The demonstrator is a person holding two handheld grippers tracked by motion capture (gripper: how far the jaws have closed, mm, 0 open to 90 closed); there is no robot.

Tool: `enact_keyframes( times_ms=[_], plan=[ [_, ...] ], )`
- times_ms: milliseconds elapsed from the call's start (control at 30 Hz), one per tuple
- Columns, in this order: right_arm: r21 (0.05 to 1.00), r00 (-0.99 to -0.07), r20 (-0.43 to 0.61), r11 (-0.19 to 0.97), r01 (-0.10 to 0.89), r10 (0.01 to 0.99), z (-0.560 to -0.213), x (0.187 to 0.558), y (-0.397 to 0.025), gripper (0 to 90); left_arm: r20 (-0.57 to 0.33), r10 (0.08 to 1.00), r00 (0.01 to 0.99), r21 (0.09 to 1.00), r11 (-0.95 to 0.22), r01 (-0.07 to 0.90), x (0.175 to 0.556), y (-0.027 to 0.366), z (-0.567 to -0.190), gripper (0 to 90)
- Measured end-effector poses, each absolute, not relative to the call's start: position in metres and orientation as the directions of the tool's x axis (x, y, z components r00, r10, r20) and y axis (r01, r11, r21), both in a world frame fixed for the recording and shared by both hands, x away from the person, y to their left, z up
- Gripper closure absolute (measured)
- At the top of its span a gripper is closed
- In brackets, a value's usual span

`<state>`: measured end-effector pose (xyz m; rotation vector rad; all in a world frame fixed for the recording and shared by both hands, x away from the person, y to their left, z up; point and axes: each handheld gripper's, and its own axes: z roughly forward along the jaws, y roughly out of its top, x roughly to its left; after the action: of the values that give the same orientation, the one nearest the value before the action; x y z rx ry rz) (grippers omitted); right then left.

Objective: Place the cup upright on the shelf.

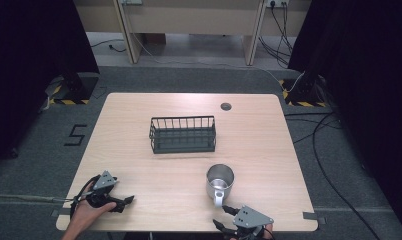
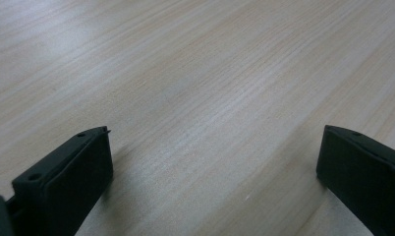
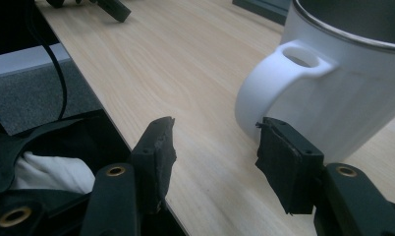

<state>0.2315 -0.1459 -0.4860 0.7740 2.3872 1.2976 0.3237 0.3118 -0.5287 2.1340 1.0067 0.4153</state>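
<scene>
A steel mug (image 1: 220, 181) with a white outside and a white handle (image 3: 279, 73) stands upright at the table's front right, handle toward the front edge. My right gripper (image 1: 222, 215) lies just in front of it at the table edge, open. In the right gripper view the gripper (image 3: 215, 142) has its jaws apart with nothing between them, and its right jaw is close beside the lower end of the handle. My left gripper (image 1: 125, 202) rests at the front left, held by a hand. In its own view the gripper (image 2: 215, 147) is wide open over bare wood.
A dark wire basket (image 1: 183, 134) stands empty in the middle of the table (image 1: 139, 160), behind the mug. A small round cable hole (image 1: 226, 106) is near the far edge. Cables trail on the floor to the right of the table.
</scene>
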Motion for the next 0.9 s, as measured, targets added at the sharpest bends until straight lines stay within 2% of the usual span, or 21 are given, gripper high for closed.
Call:
enact_keyframes(
  times_ms=[600,900],
  plan=[
    [0.83,-0.824,-0.081,0.496,0.256,0.561,-0.481,0.261,-0.101,60.9,-0.017,0.767,0.642,0.731,-0.428,0.531,0.324,0.312,-0.529,0.0],
    [0.811,-0.815,-0.092,0.518,0.272,0.572,-0.48,0.279,-0.078,61.3,-0.016,0.767,0.641,0.731,-0.429,0.531,0.324,0.312,-0.529,0.0]
  ],
)
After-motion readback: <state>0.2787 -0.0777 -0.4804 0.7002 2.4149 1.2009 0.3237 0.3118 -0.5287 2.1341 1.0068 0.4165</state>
